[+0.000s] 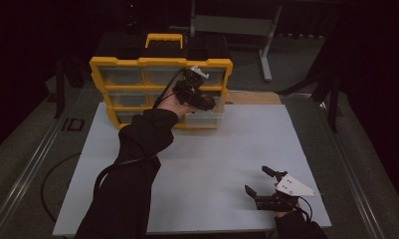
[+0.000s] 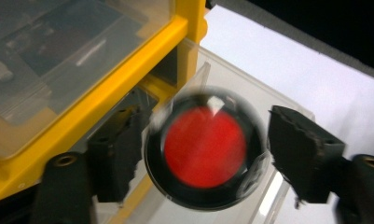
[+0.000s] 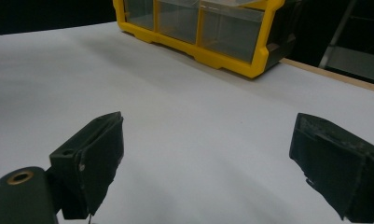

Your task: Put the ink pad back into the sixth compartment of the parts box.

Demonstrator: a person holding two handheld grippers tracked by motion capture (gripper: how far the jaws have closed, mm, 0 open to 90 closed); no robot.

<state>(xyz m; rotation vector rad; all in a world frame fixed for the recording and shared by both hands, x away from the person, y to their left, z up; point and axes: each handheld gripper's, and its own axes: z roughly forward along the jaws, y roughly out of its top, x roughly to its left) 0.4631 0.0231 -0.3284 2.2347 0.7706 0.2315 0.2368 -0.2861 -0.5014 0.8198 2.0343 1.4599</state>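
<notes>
A round black-rimmed object with a red face (image 2: 204,148) sits blurred between the jaws of my left gripper (image 2: 205,140), above a pulled-out clear drawer (image 2: 287,105). The jaws stand apart, and a thin gap shows on the object's right side. In the high view my left gripper (image 1: 197,92) is at the lower right drawer (image 1: 204,119) of the yellow organiser (image 1: 159,62). My right gripper (image 1: 263,183) rests low over the white table near its front right corner, open with nothing between its fingers (image 3: 93,158).
The yellow organiser (image 3: 208,56) with several clear drawers stands at the back of the white tabletop (image 1: 237,144). A metal stand (image 1: 264,35) is behind the table. A wooden strip (image 1: 251,98) edges the back right. Dark floor surrounds the table.
</notes>
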